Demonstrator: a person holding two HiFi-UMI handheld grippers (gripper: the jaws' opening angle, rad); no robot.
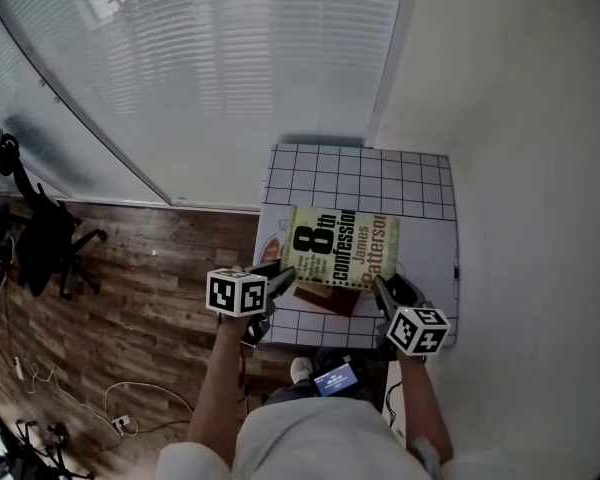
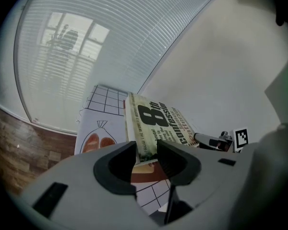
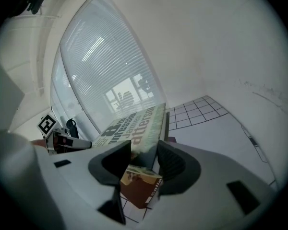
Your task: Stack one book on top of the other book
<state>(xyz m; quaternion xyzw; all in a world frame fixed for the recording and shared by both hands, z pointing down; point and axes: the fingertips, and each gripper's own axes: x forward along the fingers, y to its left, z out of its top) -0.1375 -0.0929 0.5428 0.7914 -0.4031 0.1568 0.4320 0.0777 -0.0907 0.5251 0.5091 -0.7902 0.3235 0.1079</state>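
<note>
Head view: we hold the green book (image 1: 342, 248) over the brown book (image 1: 325, 296) at the desk's (image 1: 420, 183) near edge. Left gripper (image 1: 283, 280) and right gripper (image 1: 382, 290) are at its near corners.
Left gripper view: jaws pinch the green book's corner.
Right gripper view: jaws pinch its other corner, brown book below.

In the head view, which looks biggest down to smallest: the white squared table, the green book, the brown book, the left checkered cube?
1. White squared table.
2. Green paperback book.
3. Last two unsure: brown book is mostly hidden under it, and the left black-and-white marker cube sits nearer the camera.
</note>
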